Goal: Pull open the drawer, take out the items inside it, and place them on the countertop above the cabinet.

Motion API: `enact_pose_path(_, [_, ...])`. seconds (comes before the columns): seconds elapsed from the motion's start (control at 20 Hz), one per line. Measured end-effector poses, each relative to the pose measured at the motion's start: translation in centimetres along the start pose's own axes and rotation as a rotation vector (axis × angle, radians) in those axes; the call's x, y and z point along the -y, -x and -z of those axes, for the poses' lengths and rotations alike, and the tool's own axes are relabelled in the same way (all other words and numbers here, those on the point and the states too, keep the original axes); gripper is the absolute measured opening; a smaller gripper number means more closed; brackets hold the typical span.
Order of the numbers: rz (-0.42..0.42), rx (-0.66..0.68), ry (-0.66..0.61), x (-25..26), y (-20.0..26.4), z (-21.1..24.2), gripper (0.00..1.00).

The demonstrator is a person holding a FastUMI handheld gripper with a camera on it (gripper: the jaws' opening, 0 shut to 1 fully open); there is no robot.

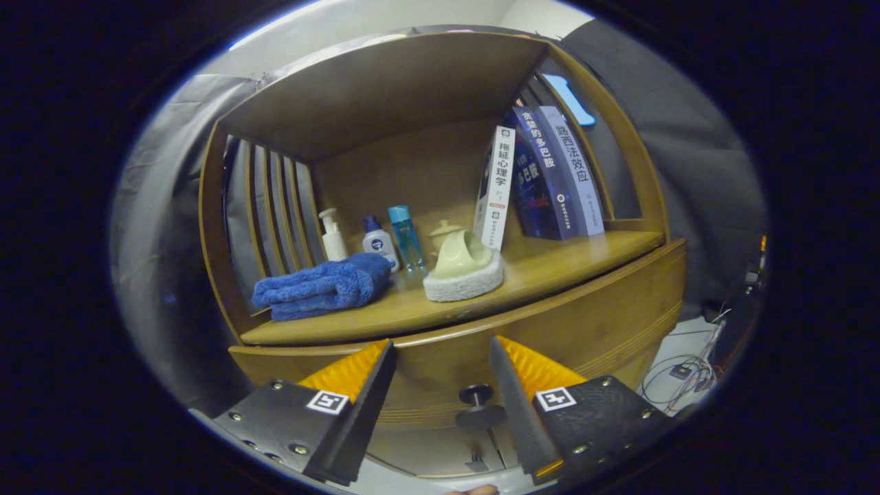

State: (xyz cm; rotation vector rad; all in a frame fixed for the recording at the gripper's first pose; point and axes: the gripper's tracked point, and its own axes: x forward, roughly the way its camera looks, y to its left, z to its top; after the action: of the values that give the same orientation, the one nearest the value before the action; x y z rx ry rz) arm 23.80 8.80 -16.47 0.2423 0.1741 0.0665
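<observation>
Holding the gripper (pixel 441 344) with its fingers spread wide, pinching nothing. Framing the dark round knob (pixel 476 395) between the two fingers, a little nearer the right one, and apparently not touching either.

Judging the step in hand as taking hold of that knob, with the drawer front (pixel 591 330) looking closed and its contents hidden. Needing to shift slightly so the knob sits midway between the fingers, then to press forward until they pass behind the knob's head and close on the narrower stem. Pulling straight out along the drawer's travel, not upward or sideways, and avoiding a slip off the rounded head.

Looking beyond to the countertop (pixel 584 258), already crowded: a folded blue towel (pixel 323 285), a white pump bottle (pixel 333 237), a small blue-capped bottle (pixel 378 240), a clear blue bottle (pixel 405 237) and a cream ceramic piece (pixel 462 265) on a white pad. Leaving bare wood near the front, right of the pad, likely the easiest landing place.

Noting large printed characters running down the spines of the leaning books (pixel 550 179); finding the bottle labels too small to make out.
</observation>
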Motion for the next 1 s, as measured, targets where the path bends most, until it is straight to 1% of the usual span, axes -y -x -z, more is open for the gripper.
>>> enact_pose_path(0.3, [-0.004, 0.003, -0.016, 0.1, -1.3, -0.1, 0.84])
enact_pose_path(0.55, [-0.01, 0.025, -0.048, 0.1, -1.2, -0.2, 0.84])
enact_pose_path(1.0, [-0.01, 0.017, -0.035, 0.0, -1.2, 0.0, 0.84])
